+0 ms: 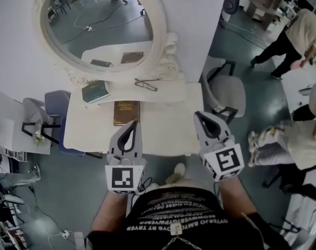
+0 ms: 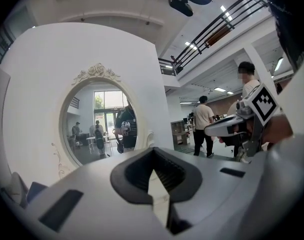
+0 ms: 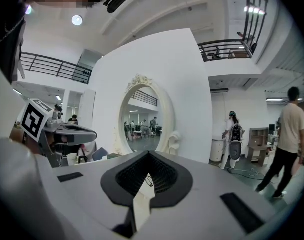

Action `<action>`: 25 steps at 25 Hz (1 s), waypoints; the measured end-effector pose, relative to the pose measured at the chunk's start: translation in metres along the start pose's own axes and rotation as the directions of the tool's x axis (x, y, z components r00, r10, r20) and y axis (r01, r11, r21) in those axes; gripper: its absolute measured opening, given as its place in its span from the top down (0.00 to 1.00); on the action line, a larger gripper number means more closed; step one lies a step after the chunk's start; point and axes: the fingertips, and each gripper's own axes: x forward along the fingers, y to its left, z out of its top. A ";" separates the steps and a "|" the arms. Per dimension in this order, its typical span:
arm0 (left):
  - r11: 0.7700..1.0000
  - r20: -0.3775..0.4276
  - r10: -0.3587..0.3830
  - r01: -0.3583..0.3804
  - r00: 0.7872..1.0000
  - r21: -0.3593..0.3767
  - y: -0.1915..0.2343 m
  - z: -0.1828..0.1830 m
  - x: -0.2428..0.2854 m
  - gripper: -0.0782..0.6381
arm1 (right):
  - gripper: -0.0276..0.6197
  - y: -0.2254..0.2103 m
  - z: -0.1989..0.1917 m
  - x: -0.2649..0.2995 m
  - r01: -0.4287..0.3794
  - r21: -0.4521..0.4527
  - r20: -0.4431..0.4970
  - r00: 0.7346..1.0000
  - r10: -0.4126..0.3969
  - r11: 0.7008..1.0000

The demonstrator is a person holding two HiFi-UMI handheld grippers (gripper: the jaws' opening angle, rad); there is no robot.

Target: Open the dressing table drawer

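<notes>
- Since the drawer isn't reached yet, your left gripper (image 1: 134,123) and right gripper (image 1: 198,115) are closed and empty.
- Both hang over the front edge of the dressing table (image 1: 168,134), likely lining up.

Head camera overlooks dressing table (image 1: 168,126); gripper cameras face its mirror (image 1: 98,27).

Dressing table (image 1: 173,119) – white, flat pale top with a wavy near edge, standing square against a white wall (image 1: 199,14). A large oval mirror (image 1: 98,22) in an ornate white frame stands upright at its back. Drawer sits under the top, hidden from the steep head view – open or closed cannot be told.
</notes>
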 end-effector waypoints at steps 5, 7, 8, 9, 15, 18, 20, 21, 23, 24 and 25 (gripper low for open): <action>0.998 -0.003 0.060 -0.060 0.998 -0.016 0.001 -0.004 0.003 0.89 | 0.95 -0.008 -0.019 0.016 -0.059 -0.002 -0.032 0.998 0.059 0.998; 0.997 -0.018 0.074 -0.074 0.997 -0.013 0.001 -0.009 0.003 0.89 | 0.95 -0.011 -0.028 0.024 -0.073 0.001 -0.044 0.996 0.073 0.997; 0.997 -0.028 0.078 -0.078 0.997 -0.012 0.001 -0.013 0.003 0.89 | 0.95 -0.012 -0.032 0.029 -0.077 0.004 -0.049 0.996 0.078 0.997; 0.996 -0.037 0.083 -0.084 0.996 -0.014 0.001 -0.017 0.003 0.89 | 0.95 -0.013 -0.038 0.033 -0.081 0.007 -0.055 0.995 0.082 0.997; 0.995 -0.090 0.097 -0.099 0.991 -0.025 0.012 -0.049 0.005 0.89 | 0.95 -0.012 -0.073 0.060 -0.082 0.038 -0.133 0.987 0.087 0.996; 0.997 -0.117 0.070 -0.073 0.991 -0.017 0.014 -0.067 0.010 0.89 | 0.95 -0.007 -0.093 0.074 -0.071 0.051 -0.170 0.982 0.078 0.996; 0.998 -0.124 0.053 -0.056 0.991 -0.019 0.018 -0.074 0.016 0.89 | 0.95 -0.005 -0.106 0.085 -0.057 0.059 -0.177 0.982 0.067 0.997; 0.999 -0.124 0.044 -0.047 0.991 -0.022 0.021 -0.076 0.019 0.89 | 0.95 -0.003 -0.112 0.091 -0.053 0.064 -0.183 0.981 0.064 0.997; 0.999 -0.124 0.024 -0.028 0.992 -0.030 0.026 -0.078 0.026 0.89 | 0.95 0.001 -0.123 0.102 -0.047 0.069 -0.203 0.977 0.061 0.996; 0.999 -0.123 0.016 -0.020 0.992 -0.035 0.029 -0.079 0.029 0.89 | 0.95 0.003 -0.128 0.107 -0.043 0.074 -0.213 0.975 0.058 0.996; 0.999 -0.122 0.008 -0.014 0.992 -0.043 0.032 -0.081 0.032 0.89 | 0.95 0.005 -0.132 0.112 -0.037 0.083 -0.222 0.973 0.055 0.996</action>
